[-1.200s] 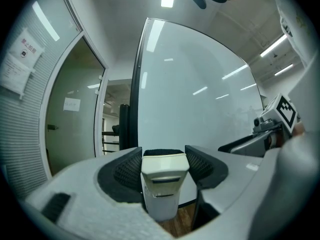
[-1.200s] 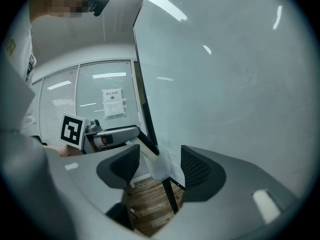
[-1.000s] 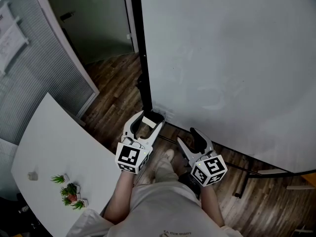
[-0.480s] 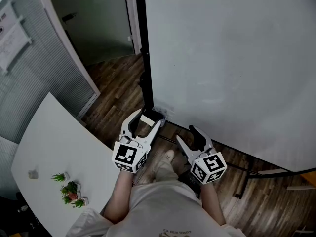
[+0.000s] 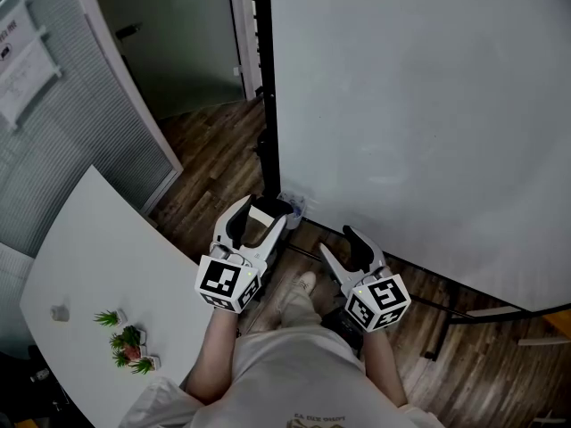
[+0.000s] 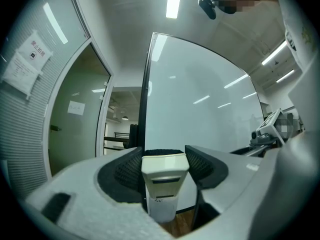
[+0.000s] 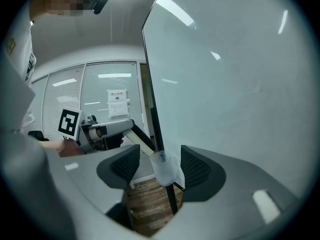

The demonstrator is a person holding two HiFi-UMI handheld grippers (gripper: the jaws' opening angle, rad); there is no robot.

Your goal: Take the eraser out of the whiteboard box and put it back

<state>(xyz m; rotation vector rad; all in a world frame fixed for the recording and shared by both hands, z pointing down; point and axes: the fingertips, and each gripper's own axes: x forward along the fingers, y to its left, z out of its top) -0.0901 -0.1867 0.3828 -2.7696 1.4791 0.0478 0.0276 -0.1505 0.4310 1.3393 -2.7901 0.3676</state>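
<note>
Jaws of the left gripper (image 5: 260, 214) clamp the eraser (image 6: 165, 176) by its two sides, the box (image 7: 165, 170) just below them. It looks light, stiff and perhaps slick, so a mid-body hold suits. Right gripper (image 5: 341, 246) jaws stand apart, empty.

Ceiling strip lights (image 6: 172, 1) glare overhead; fisheye edges darken and bend.

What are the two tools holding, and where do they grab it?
The left tool pinches the eraser by its two opposite sides, one pad on each. The right tool holds nothing.
</note>
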